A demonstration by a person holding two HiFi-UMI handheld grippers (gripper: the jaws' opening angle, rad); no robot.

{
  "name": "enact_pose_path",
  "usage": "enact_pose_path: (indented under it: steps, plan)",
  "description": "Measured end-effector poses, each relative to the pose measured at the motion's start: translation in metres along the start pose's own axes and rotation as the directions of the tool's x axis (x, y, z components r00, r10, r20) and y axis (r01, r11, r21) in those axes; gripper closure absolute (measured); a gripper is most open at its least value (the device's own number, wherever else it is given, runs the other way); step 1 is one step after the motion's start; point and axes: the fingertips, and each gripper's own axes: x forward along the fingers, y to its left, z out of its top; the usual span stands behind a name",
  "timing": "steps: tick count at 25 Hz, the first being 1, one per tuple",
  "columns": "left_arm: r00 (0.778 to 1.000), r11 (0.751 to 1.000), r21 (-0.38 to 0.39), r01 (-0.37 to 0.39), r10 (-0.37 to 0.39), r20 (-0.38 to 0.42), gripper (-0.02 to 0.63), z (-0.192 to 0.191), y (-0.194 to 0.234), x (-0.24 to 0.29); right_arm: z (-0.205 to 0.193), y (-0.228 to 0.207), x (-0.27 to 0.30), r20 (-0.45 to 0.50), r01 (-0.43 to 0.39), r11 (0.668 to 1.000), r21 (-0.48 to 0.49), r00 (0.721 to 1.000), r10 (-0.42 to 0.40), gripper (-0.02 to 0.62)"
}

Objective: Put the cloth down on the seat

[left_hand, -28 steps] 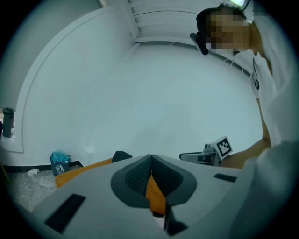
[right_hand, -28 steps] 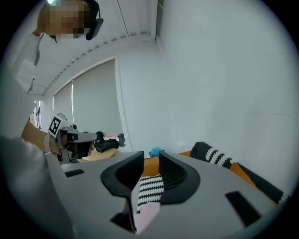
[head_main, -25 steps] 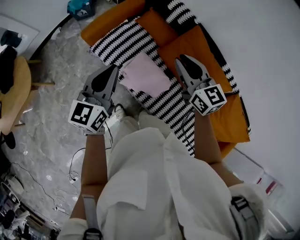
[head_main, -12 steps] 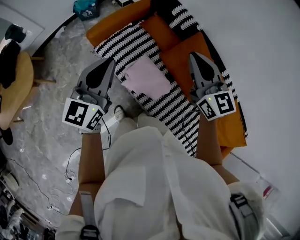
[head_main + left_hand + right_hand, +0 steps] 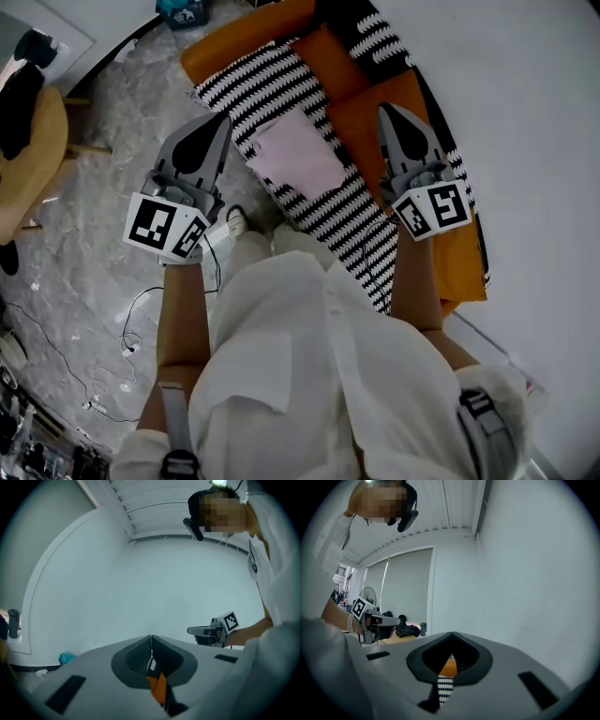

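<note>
A pale pink cloth (image 5: 298, 150) lies flat on the black-and-white striped cover (image 5: 337, 211) of an orange seat (image 5: 370, 112). My left gripper (image 5: 221, 119) hangs left of the cloth, over the seat's front edge, jaws together and holding nothing. To the right of the cloth, over the orange cushion, my right gripper (image 5: 384, 110) is also shut and empty. Neither touches the cloth. In the left gripper view the left gripper (image 5: 151, 638) has its tips closed and the right gripper (image 5: 192, 630) shows beyond. The right gripper view shows the right gripper (image 5: 452, 634) shut too.
A grey marble floor (image 5: 112, 187) lies left of the seat, with thin cables (image 5: 131, 328) on it. A wooden chair (image 5: 37, 159) with dark clothing stands at far left. A teal object (image 5: 183, 11) sits at the top. A white wall (image 5: 525, 112) runs behind the seat.
Both grippers have drawn away from the pink cloth, the left outward to the left and the right outward to the right, both higher. The cloth stays flat on the seat.
</note>
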Motion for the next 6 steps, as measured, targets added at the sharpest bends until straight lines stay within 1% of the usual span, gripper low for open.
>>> enact_pose_path:
  steps: [6]
  plan:
    - [1.000,1.000,-0.010,-0.008,0.008,-0.001,0.589,-0.0045,0.0015,-0.0040,-0.0055,0.0047,0.0029,-0.013,-0.016,1.000,0.003,1.000,0.016,0.588]
